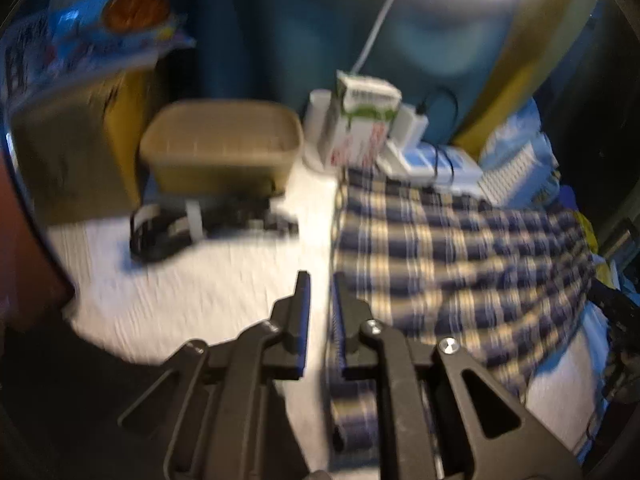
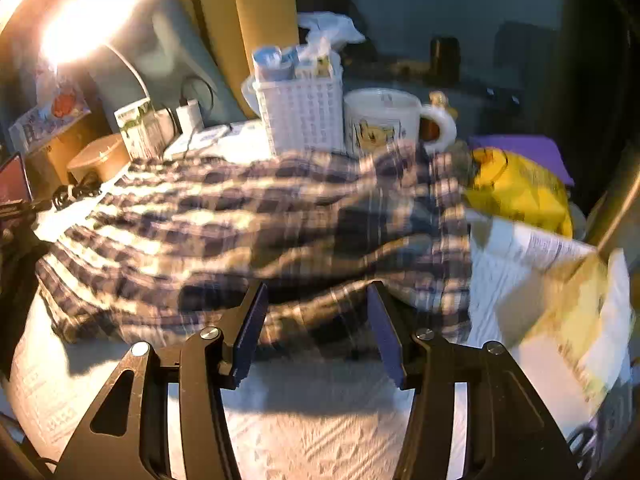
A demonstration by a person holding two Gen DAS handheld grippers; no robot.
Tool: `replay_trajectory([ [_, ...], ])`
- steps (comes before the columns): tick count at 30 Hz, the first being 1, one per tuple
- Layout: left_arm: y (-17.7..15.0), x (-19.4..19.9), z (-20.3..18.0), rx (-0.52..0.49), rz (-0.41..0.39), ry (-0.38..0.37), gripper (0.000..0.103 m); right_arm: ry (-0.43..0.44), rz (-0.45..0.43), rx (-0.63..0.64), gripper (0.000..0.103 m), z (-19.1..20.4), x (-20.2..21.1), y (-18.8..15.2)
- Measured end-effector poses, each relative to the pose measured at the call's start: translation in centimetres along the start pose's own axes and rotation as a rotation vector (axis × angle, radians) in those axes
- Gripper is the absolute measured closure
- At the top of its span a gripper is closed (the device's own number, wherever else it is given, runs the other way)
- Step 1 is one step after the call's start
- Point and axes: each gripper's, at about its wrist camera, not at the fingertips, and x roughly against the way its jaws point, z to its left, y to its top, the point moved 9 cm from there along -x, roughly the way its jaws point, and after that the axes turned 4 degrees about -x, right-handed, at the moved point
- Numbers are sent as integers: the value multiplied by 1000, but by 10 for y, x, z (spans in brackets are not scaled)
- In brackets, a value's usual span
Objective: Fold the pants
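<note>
Blue and cream plaid pants (image 1: pixel 452 252) lie on a white textured cloth (image 1: pixel 180 288); they also fill the middle of the right wrist view (image 2: pixel 248 220). My left gripper (image 1: pixel 320 284) sits at the pants' left edge, its jaws a narrow gap apart with nothing clearly between them; the fabric edge runs under the right finger (image 1: pixel 346 320). My right gripper (image 2: pixel 316 300) is open at the pants' near edge, its fingers either side of the rumpled fabric without pinching it. Both views are motion-blurred.
In the left wrist view, a tan tub (image 1: pixel 224 144), a black strap (image 1: pixel 200 224), a carton (image 1: pixel 360 116) and white boxes (image 1: pixel 428 160). In the right wrist view, a white basket (image 2: pixel 300 116), a Pooh mug (image 2: pixel 384 120), a yellow plush (image 2: pixel 516 188), papers (image 2: pixel 532 276) and a bright lamp (image 2: pixel 80 24).
</note>
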Motion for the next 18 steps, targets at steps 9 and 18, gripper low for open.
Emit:
replay_trajectory([
  [9,24,-97,-90,-233,146,-100,91,18,-42,113,49,31,-13,44],
  [18,38,-152,-72,-304,202,91,89,-44,160,82,49,-1,-83,5],
])
